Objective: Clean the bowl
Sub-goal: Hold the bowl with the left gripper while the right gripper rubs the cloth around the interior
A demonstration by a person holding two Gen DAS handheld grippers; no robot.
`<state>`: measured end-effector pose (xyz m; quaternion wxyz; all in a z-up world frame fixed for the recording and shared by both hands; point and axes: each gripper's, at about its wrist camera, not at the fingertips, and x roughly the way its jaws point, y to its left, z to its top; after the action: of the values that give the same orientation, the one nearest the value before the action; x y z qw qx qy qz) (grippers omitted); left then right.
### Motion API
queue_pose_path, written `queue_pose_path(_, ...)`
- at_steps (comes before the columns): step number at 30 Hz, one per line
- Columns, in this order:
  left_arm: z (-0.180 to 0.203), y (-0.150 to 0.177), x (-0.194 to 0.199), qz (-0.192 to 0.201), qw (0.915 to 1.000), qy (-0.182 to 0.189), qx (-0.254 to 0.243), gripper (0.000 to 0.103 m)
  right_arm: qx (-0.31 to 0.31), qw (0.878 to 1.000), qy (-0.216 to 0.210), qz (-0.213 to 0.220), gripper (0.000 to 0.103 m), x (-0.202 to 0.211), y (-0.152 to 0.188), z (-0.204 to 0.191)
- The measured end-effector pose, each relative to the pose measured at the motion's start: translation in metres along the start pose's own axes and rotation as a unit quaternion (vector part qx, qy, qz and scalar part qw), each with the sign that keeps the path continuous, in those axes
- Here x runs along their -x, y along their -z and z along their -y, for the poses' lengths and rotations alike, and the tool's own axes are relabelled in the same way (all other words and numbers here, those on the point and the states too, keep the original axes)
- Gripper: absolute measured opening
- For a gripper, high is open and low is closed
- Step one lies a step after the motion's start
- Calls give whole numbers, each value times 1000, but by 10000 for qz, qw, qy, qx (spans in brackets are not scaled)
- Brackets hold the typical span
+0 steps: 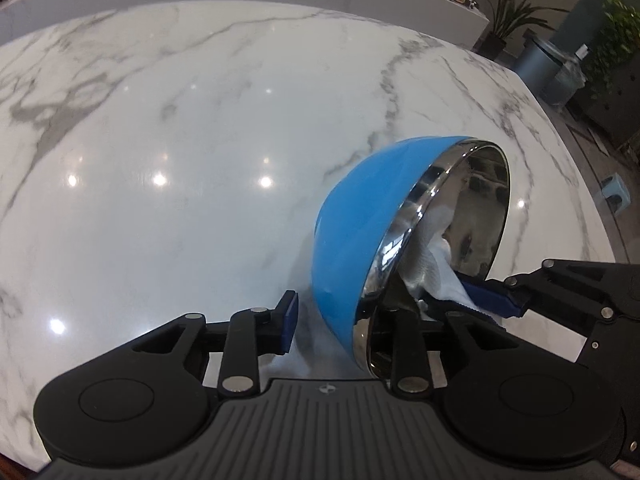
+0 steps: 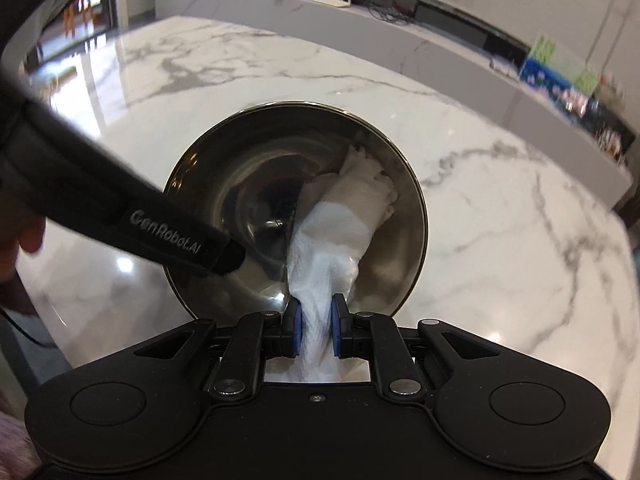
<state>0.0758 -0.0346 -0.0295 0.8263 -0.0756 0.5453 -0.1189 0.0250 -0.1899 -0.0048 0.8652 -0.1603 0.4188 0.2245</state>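
Note:
A bowl [image 1: 360, 216], blue outside and shiny steel inside, is tilted on its side above the marble table, its opening facing right. My left gripper [image 1: 352, 320] is shut on the bowl's lower rim, one finger outside and one inside. In the right wrist view I look straight into the bowl [image 2: 240, 208]. My right gripper [image 2: 315, 322] is shut on a white paper towel [image 2: 340, 216], whose crumpled end presses against the inner wall at the upper right. The towel [image 1: 436, 264] and the right gripper's blue pad also show in the left wrist view.
The white marble table [image 1: 180, 140] spreads under both grippers. Its right edge drops off to a floor with a grey bin [image 1: 548, 68] and potted plants. A long grey counter [image 2: 460, 44] with boxes and small items runs behind the table.

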Motion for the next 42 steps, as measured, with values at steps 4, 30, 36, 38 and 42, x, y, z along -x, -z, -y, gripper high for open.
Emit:
queue_pose_path(4, 0, 3, -6, -95, 9999, 105, 69, 27, -388, 9985, -390, 30, 12, 0, 1, 5)
queue_pose_path(30, -9, -16, 7, 130, 9999, -14, 9, 17, 1004, 9928, 630, 191, 12, 14, -9, -18)
queue_pose_path(36, -12, -25, 21, 893, 9960, 6, 87, 37, 774, 9963, 342, 127, 12, 15, -16, -16)
queue_pose_path(38, -9, -29, 24, 1025, 9947, 23, -21, 37, 777, 9963, 323, 150, 12, 17, -15, -16)
queue_pose_path(42, -5, -36, 16, 839, 9965, 20, -21, 19, 818, 9957, 359, 250, 12, 22, -12, -17)
